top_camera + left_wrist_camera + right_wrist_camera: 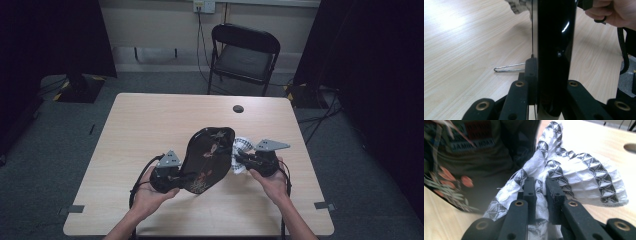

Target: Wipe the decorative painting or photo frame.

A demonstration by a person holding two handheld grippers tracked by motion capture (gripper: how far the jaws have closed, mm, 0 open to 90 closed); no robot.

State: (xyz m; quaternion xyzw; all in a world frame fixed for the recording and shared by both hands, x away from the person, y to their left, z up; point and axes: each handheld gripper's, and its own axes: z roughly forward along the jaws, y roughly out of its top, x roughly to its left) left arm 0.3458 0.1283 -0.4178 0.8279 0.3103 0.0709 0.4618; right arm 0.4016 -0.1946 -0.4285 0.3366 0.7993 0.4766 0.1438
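A glossy black tray [207,157] with a painted flower pattern is held tilted above the wooden table [150,120]. My left gripper [176,175] is shut on its near lower edge; in the left gripper view the black tray [554,50] stands edge-on between the jaws of the left gripper [549,75]. My right gripper [239,159] is shut on a white cloth [242,150] with black triangle patterns, pressed against the tray's right side. In the right gripper view the cloth [574,172] bunches around the right gripper [541,187], beside the tray's shiny face [474,170].
A black folding chair [245,52] stands behind the table. A round cable hole [238,108] sits near the table's far edge. A thin bent wire [509,68] lies on the tabletop. Dark curtains flank both sides.
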